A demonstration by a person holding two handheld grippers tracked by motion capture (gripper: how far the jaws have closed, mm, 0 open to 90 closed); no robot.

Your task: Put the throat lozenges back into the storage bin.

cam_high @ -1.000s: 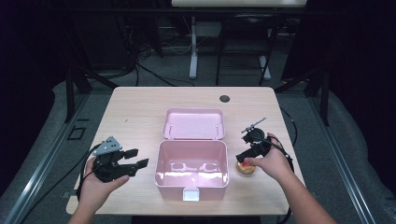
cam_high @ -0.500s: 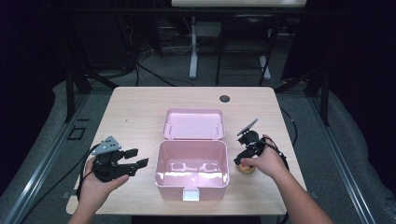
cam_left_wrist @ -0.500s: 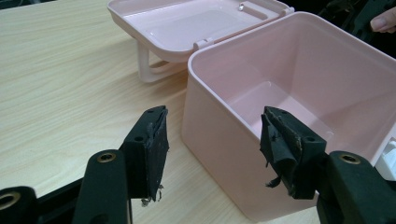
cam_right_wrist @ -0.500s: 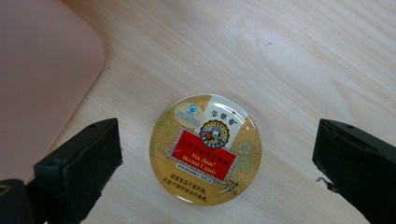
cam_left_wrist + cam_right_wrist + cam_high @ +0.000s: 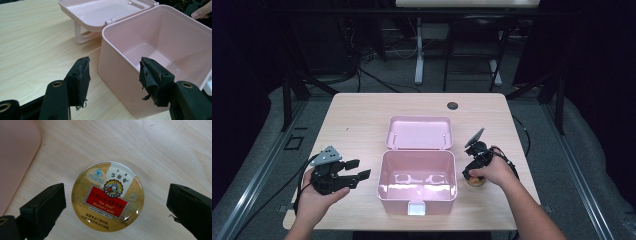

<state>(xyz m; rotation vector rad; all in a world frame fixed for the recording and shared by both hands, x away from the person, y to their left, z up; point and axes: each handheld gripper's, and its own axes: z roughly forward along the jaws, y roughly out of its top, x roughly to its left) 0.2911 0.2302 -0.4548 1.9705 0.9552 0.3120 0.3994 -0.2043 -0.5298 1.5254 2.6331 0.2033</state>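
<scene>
A pink lunch box [image 5: 417,190] stands open at the table's front middle, its lid [image 5: 421,133] laid back behind it. A round gold candy tin [image 5: 108,196] with a red label lies flat on the wood just right of the box, partly under the hand [image 5: 475,181]. My right gripper [image 5: 116,210] points straight down over the tin, open, with a jaw on each side and not touching it. My left gripper [image 5: 114,80] is open and holds nothing, close to the box's left wall [image 5: 117,67]; it sits left of the box [image 5: 358,170].
A small dark round hole [image 5: 453,105] sits near the table's far edge. Bare wood [image 5: 357,125] stretches left of and behind the box. Dark stands and cables fill the floor beyond the table.
My right gripper has tipped downward and shifted slightly left, closer over the tin. The left gripper has stayed where it was.
</scene>
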